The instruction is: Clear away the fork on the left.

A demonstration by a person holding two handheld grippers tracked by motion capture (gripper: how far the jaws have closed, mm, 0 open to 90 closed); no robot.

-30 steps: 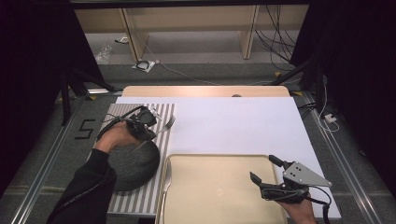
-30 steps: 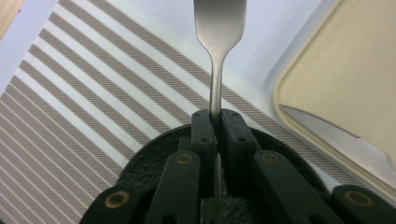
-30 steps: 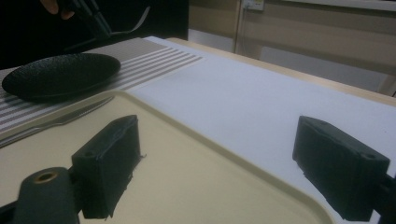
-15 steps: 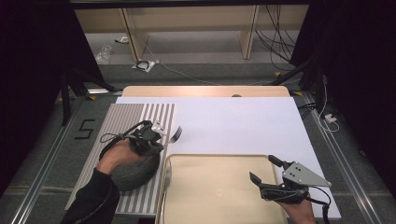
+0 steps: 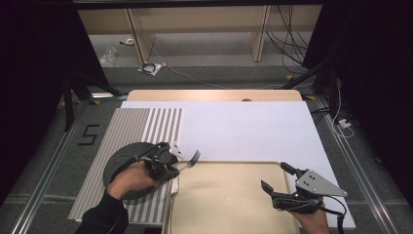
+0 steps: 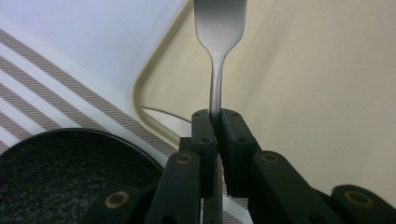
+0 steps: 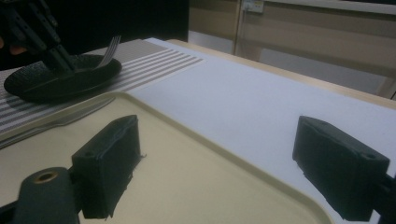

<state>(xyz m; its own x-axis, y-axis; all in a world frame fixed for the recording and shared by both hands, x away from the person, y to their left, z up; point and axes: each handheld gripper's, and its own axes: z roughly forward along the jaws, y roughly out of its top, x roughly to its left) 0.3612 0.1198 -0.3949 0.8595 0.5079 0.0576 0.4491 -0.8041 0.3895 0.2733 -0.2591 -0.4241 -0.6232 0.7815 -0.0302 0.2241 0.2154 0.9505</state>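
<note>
Right gripper sits nearest, low over the near right part of the beige tray; jaws stand wide apart, nothing between them.

Left gripper is clamped on a metal fork, jaws nearly together on the thin handle. In the left gripper view the pads pinch the fork at mid-handle, tines pointing away, above the tray's near left corner. The fork hangs clear of the surface, just past the tray's left rim.

Handling, as judged: fork is light, rigid, smooth steel, so likely slippery in the pads and apt to pivot if gripped far from its balance point. The mid-handle hold looks sound; a hold near the flat broad end would resist twisting better.

A table knife lies flat along the tray's left edge. Just left, a dark round plate rests on a striped placemat.

Surface: white sheet over a pale wooden table. Beyond: grey carpet, loose cables, wooden shelf legs, dark curtains at the sides.
</note>
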